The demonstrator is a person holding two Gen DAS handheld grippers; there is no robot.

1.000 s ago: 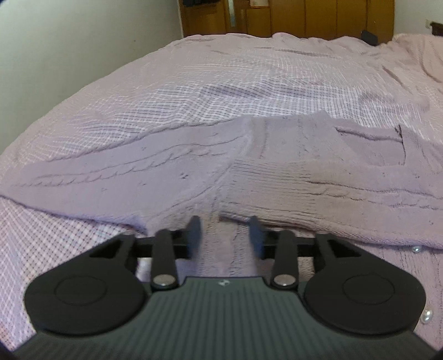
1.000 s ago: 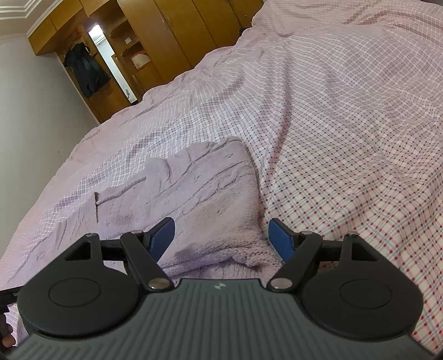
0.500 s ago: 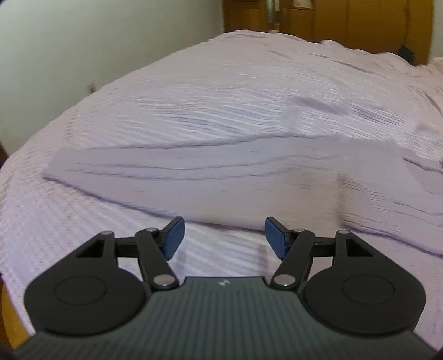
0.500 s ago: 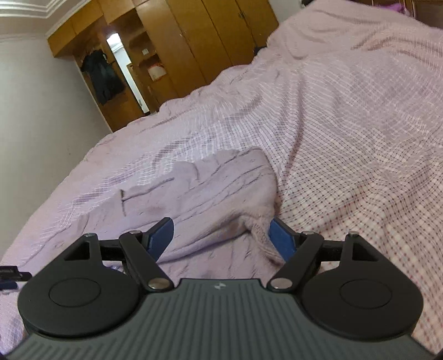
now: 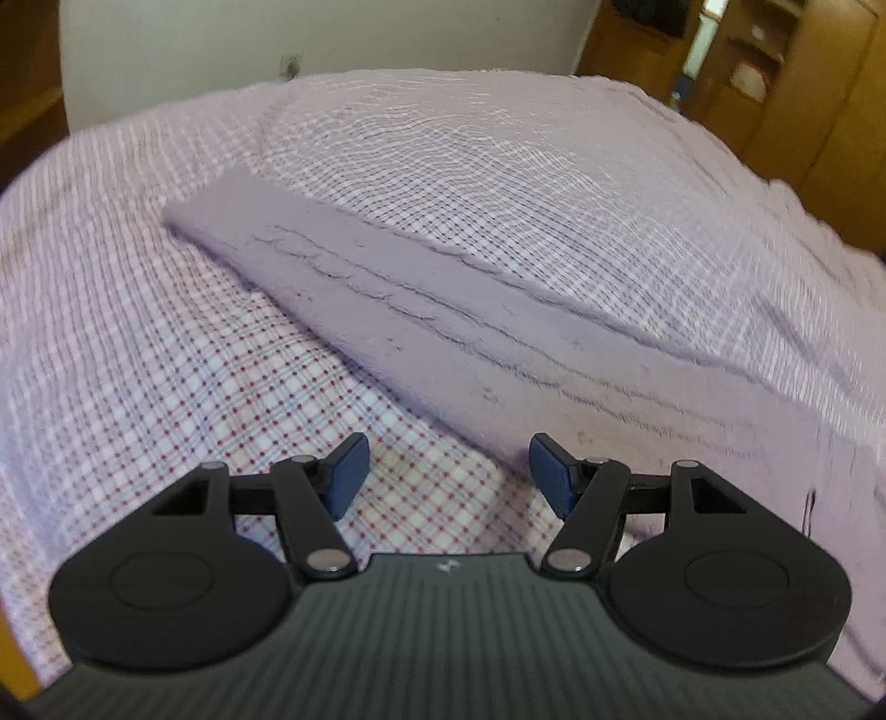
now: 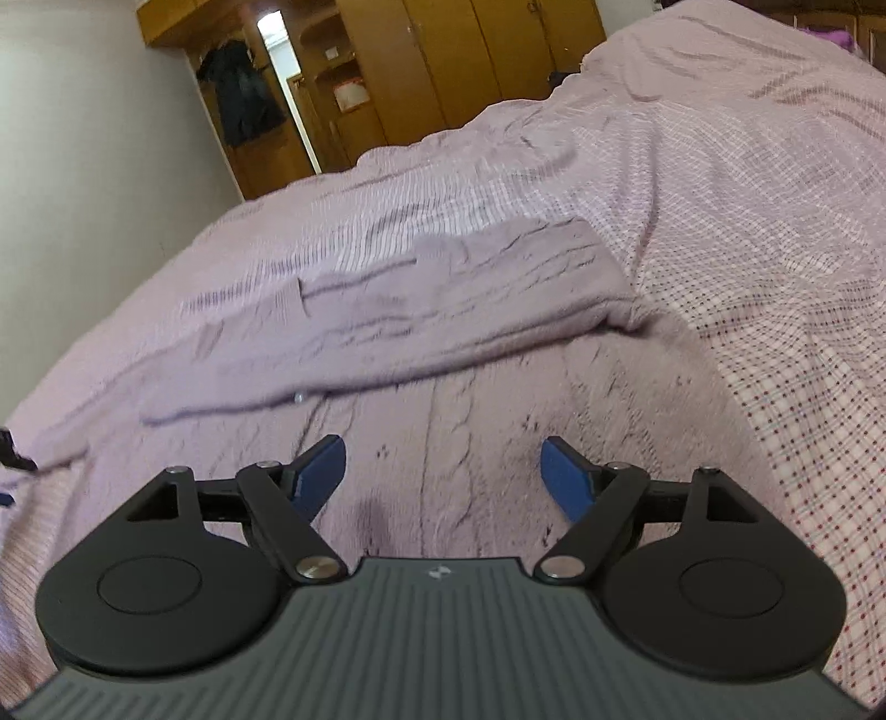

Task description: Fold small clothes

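Observation:
A mauve cable-knit sweater (image 6: 470, 399) lies flat on the checked bedsheet (image 6: 775, 232). One sleeve (image 6: 443, 310) is folded across its body. In the left wrist view the other sleeve (image 5: 443, 310) stretches out straight toward the far left. My left gripper (image 5: 446, 471) is open and empty, just above the sheet beside that sleeve's near edge. My right gripper (image 6: 443, 471) is open and empty, low over the sweater's body.
The bed fills both views. Wooden wardrobes (image 6: 443, 61) and a dark coat hanging in a doorway (image 6: 243, 94) stand beyond it. A white wall (image 5: 277, 50) lies past the bed's left edge (image 5: 33, 166). The left gripper's tip shows at the far left (image 6: 14, 451).
My left gripper was nearly shut at the sweater's edge, then opened and swung left along the outstretched sleeve. My right gripper stayed open and moved over the sweater's body.

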